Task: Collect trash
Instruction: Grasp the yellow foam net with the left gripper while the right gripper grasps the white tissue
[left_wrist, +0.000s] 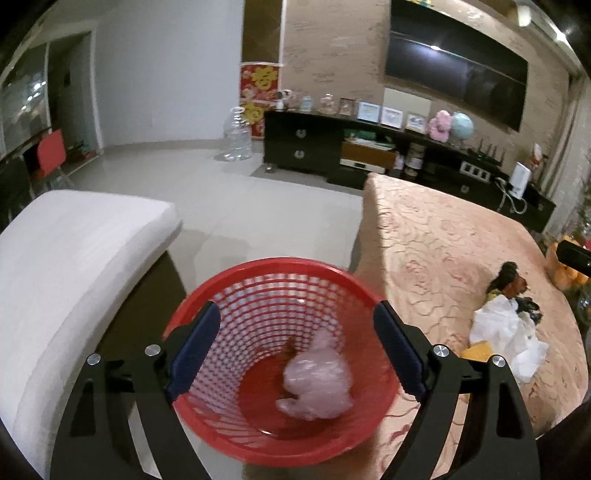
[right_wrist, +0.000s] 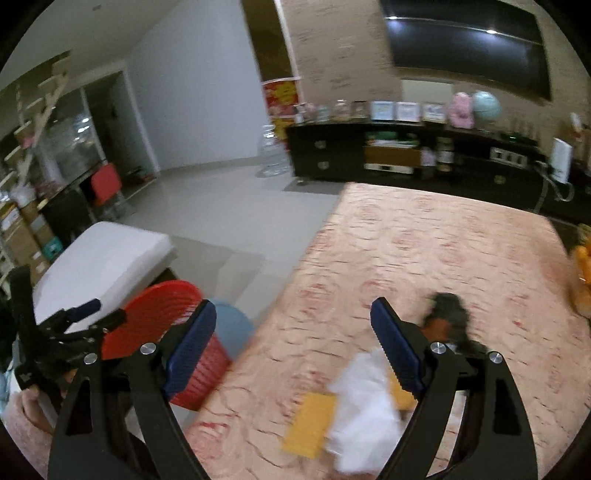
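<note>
Inside red basket (left_wrist: 275, 354), one plastic wad (left_wrist: 316, 380)

The left black two-finger gripper with blue ribbed pads (left_wrist: 295, 350) has its jaws spread wide, one finger at 9 o'clock and the other at 3 o'clock of its own view, with nothing clamped between them. In the right wrist view it shows small at 8 o'clock (right_wrist: 79, 317), held tilted. The right black two-finger gripper with blue ribbed pads (right_wrist: 293, 349) also stands wide apart, its fingers rising from 7 and 5 o'clock and gripping nothing.
</note>
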